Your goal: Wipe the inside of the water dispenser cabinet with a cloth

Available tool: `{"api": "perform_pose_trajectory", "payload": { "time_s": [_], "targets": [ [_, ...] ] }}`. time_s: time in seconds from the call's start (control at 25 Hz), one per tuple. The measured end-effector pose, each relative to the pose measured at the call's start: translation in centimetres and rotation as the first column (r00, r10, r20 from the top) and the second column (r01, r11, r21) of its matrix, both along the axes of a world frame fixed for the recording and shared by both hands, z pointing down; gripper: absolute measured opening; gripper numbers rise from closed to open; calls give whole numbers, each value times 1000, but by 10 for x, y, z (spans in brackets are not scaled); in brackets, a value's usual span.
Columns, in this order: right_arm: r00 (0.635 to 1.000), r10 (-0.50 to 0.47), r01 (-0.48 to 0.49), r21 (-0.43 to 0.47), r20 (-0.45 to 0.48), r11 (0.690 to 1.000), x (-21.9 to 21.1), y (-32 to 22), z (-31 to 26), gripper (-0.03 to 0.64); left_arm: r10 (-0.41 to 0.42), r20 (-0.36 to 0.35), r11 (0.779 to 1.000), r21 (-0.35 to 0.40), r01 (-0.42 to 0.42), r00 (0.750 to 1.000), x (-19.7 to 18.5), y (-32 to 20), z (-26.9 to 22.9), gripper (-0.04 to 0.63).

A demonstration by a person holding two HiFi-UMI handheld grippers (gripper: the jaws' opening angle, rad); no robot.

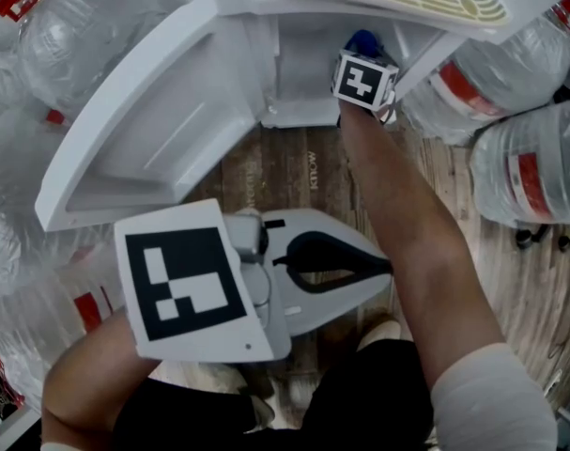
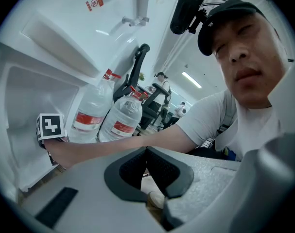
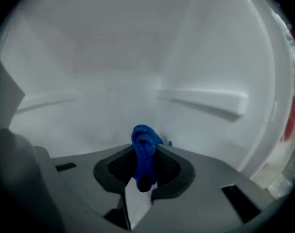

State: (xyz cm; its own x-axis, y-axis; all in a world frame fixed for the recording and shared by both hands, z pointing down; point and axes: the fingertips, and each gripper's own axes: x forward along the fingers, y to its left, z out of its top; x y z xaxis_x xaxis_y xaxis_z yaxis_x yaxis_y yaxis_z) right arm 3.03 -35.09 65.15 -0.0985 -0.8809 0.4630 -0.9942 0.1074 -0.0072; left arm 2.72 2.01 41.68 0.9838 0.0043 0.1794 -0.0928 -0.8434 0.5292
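Water dispenser cabinet [image 1: 294,73], viewed from above.
Cloth [image 3: 144,152] in the right gripper [image 3: 143,166] lies inside, toward the right wall; left gripper [image 1: 383,269] outside, before the opening; bottles [image 1: 519,148] flank the cabinet.

The cloth [image 3: 142,142] is showing deep blue against the plain white cabinet [image 3: 113,47]. The right gripper [image 3: 144,159] is showing pale grey with black ribbed pads, and its marker cube [image 1: 364,80] is carrying black squares on white. The water bottles [image 1: 524,172] are showing clear with red-and-white labels. The floor [image 1: 285,172] is showing brown wood grain.
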Motion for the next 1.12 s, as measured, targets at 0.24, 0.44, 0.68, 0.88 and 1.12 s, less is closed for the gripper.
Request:
{"api": "perform_pose_trajectory", "payload": {
  "time_s": [0.24,0.44,0.68,0.88,1.12],
  "targets": [
    [1000,-21,21,-6,-22,1000,9,21,5,83,9,-7,1000,5,-9,1000,5,0,-2,0],
    [997,-57,56,-12,-45,998,15,39,9,83,27,-14,1000,11,-27,1000,11,2,-3,0],
    [991,-106,104,-35,-75,994,25,61,14,83,41,-16,999,15,-40,999,16,2,-2,0],
    [989,-125,121,-44,-80,992,38,74,20,83,52,-16,999,12,-51,999,22,1,1,0],
    [981,-173,170,-43,-93,985,51,84,16,83,67,-21,998,7,-67,998,36,-3,2,0]
  ]
}}
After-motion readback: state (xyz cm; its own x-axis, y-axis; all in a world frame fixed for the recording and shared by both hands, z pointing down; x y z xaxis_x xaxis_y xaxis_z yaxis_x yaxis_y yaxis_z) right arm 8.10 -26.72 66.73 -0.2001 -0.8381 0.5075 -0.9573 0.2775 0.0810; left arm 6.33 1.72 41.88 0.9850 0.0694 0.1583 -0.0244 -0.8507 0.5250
